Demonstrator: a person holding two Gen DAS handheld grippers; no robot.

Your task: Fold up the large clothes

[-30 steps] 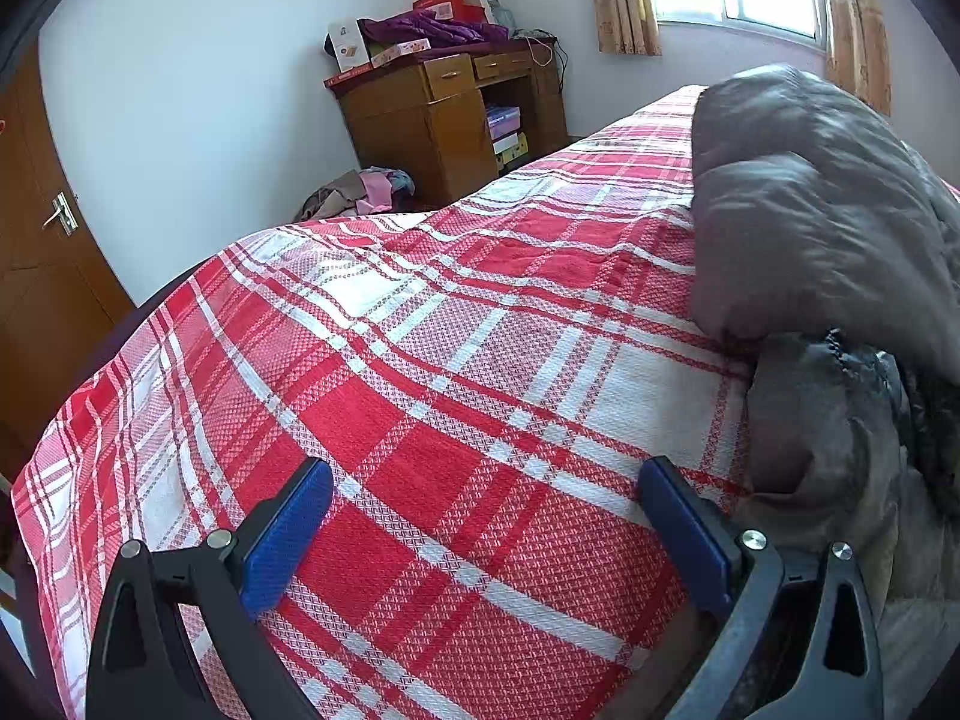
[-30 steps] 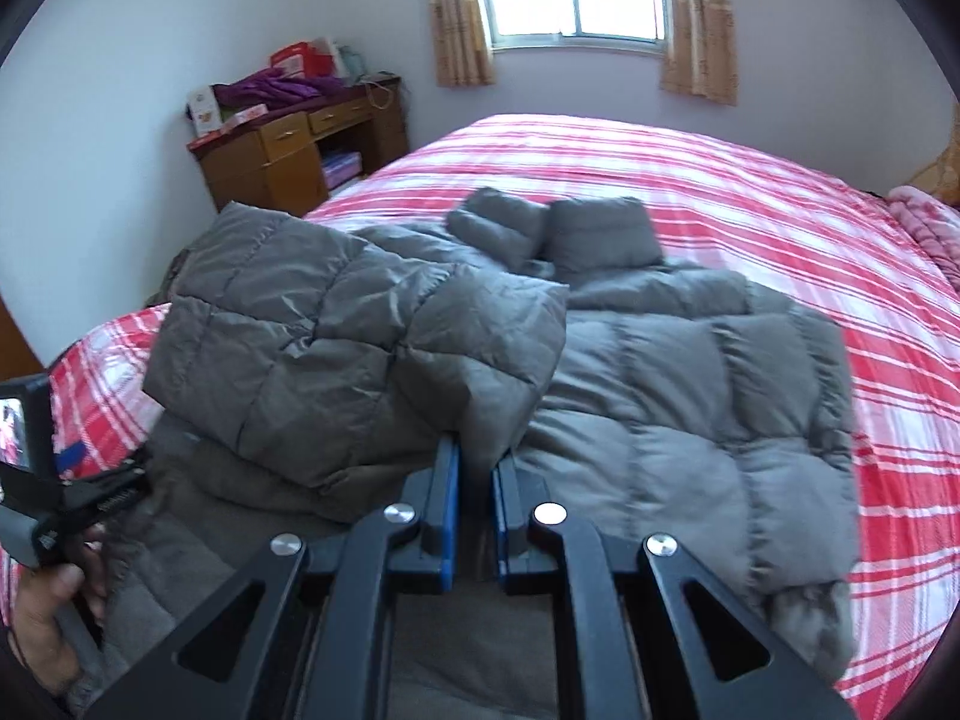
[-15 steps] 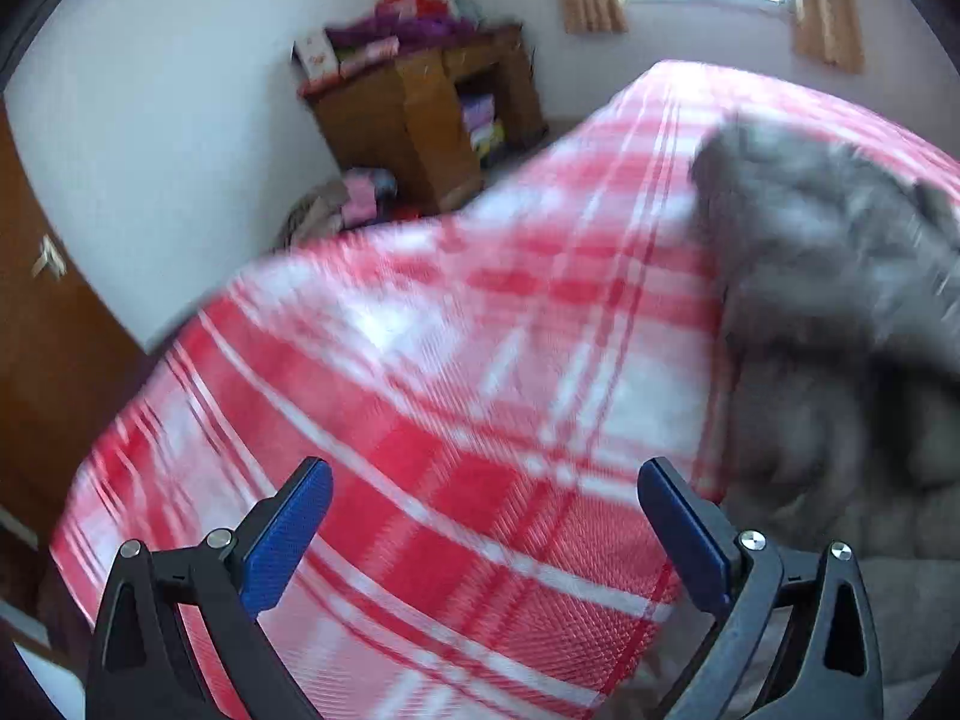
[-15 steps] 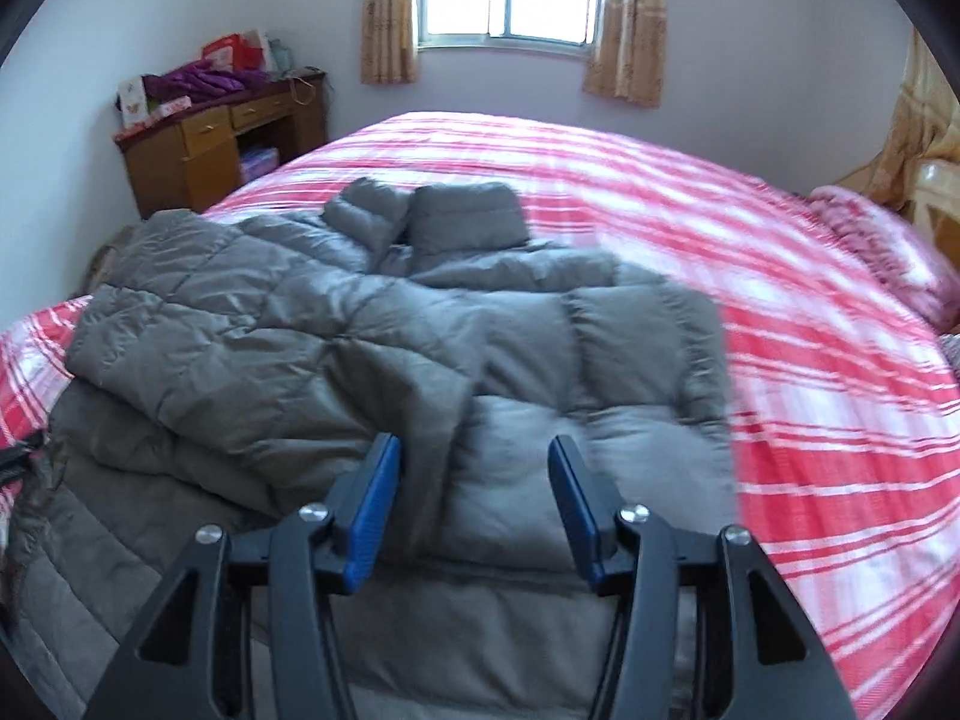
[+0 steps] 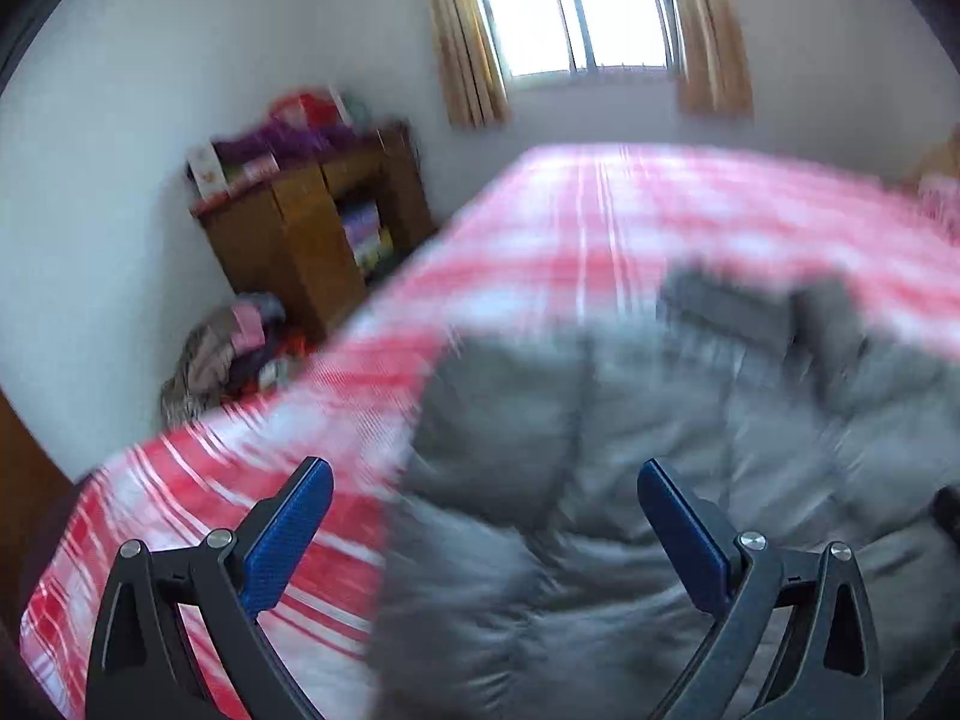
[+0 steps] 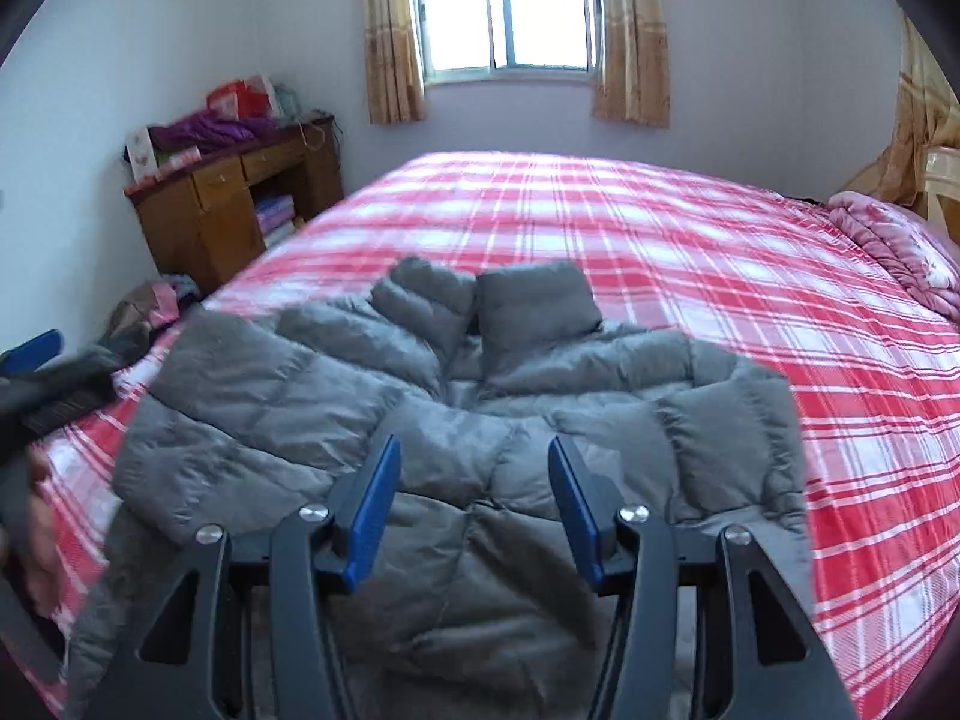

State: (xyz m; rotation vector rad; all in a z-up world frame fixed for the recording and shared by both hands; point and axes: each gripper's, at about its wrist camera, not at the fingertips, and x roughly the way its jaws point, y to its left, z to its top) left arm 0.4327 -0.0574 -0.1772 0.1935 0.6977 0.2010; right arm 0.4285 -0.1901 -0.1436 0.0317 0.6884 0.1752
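Grey puffer jacket (image 6: 456,450) lies spread on the plaid bed (image 6: 690,252), near its foot, one side already folded across the front. Right tool (image 6: 471,510) has just been opening and hovers spread, nothing between its pads. Left tool (image 5: 483,534) is spread too, empty, probably positioning for another fold.

**A lived-in home bedroom**

Clearly a bedroom in a home. Dominated by a wide bed (image 6: 690,252) under a red-and-white plaid cover, with a pink quilt (image 6: 888,246) bunched at its far right corner. Lit by a curtained window (image 6: 507,6) in the far wall. Furnished with a wooden desk (image 6: 210,210) at the left wall, its tabletop heaped with purple fabric and boxes. Cluttered by a clothes pile (image 6: 147,312) on the floor beside it.
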